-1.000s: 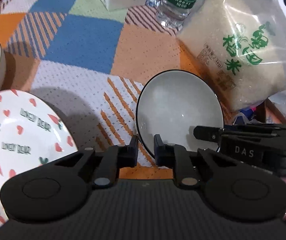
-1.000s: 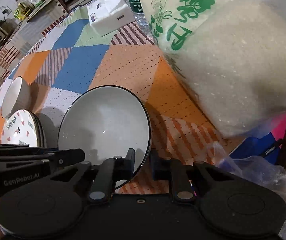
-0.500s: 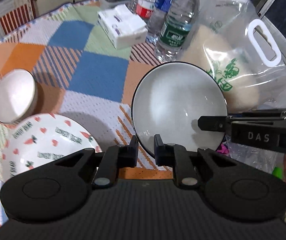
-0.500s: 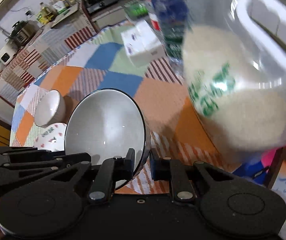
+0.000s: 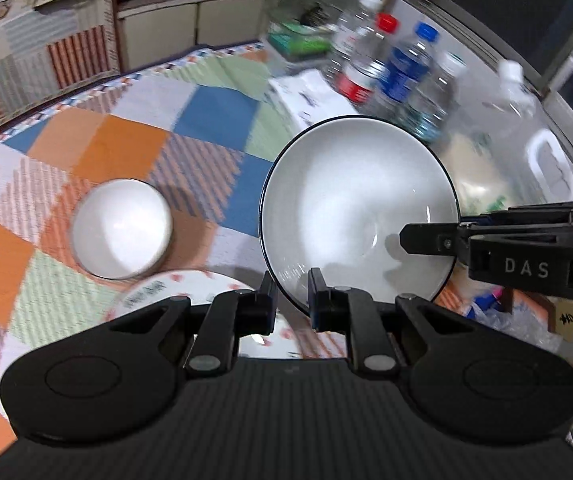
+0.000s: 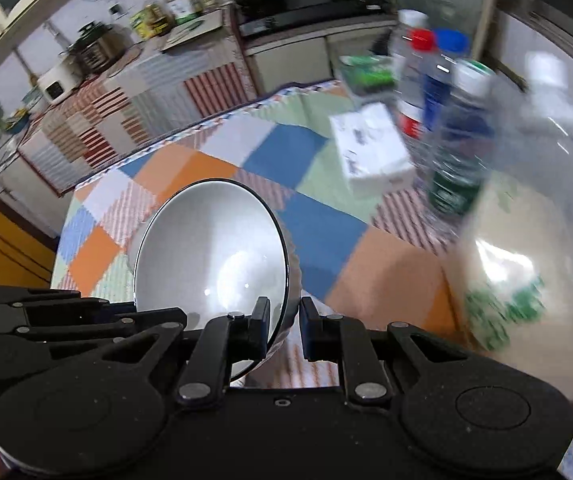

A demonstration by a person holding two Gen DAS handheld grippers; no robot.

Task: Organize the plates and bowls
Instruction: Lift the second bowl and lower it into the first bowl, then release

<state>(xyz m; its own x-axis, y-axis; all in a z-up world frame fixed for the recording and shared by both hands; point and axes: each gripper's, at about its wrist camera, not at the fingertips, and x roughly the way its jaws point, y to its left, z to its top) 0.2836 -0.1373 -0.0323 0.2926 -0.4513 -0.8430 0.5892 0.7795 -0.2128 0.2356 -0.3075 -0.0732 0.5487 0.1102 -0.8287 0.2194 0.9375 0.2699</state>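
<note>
Black-rimmed bowl (image 5: 350, 208), pale grey inside, hangs tilted above the patchwork tablecloth (image 5: 134, 136), gripped from two sides at once. At its near edge the left gripper (image 5: 289, 300) has its fingers closed narrowly across the rim, one finger outside the bowl and one inside. From the right, the right gripper (image 5: 438, 236), marked "DAS", reaches in and clamps the opposite rim. Seen from the right wrist camera, the same bowl (image 6: 214, 256) stands nearly on edge, with the right gripper (image 6: 284, 320) pinching its dark rim between close-set fingers and the left gripper (image 6: 70, 320) lying flat at the lower left.

Below the lifted bowl, a small white bowl (image 5: 122, 228) sits on the cloth to the left. Just in front of it lies a white plate (image 5: 190, 292) printed with small red hearts and lettering, partly hidden behind the left gripper's body.

Toward the far right of the table stand several water bottles (image 5: 398, 72) with red, blue and white caps, a white tissue pack (image 6: 370, 148) beside them, and a clear handled bag of rice (image 6: 526, 248) with green print. Motion blur smears the bottles and bag. Kitchen counters with cookware line the background.
</note>
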